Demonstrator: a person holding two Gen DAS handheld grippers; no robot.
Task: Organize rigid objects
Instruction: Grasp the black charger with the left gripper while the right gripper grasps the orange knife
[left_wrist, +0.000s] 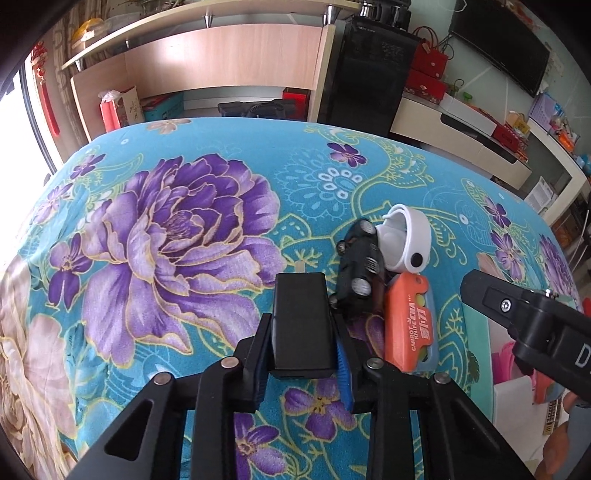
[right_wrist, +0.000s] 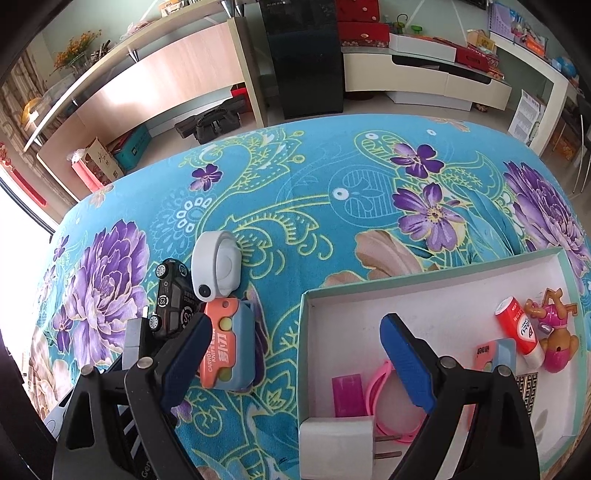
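My left gripper (left_wrist: 303, 354) is shut on a black rectangular block (left_wrist: 301, 325) and holds it above the flowered cloth. To its right lie a black toy car (left_wrist: 356, 273), a white round camera-like gadget (left_wrist: 402, 236) and an orange carrot knife toy (left_wrist: 406, 321) on a blue case. My right gripper (right_wrist: 295, 358) is open and empty, with its left finger by the orange knife toy (right_wrist: 219, 343) and its right finger over the white box (right_wrist: 424, 291). The toy car (right_wrist: 171, 302) and white gadget (right_wrist: 218, 266) lie beyond.
The box holds a pink block (right_wrist: 347, 393), a pink ring (right_wrist: 384, 402), a white plug (right_wrist: 336, 446), a glue stick (right_wrist: 519, 330), a pink dog toy (right_wrist: 554, 332) and an eraser (right_wrist: 495, 352). Shelves, a black cabinet (right_wrist: 303, 55) and a TV bench stand behind the table.
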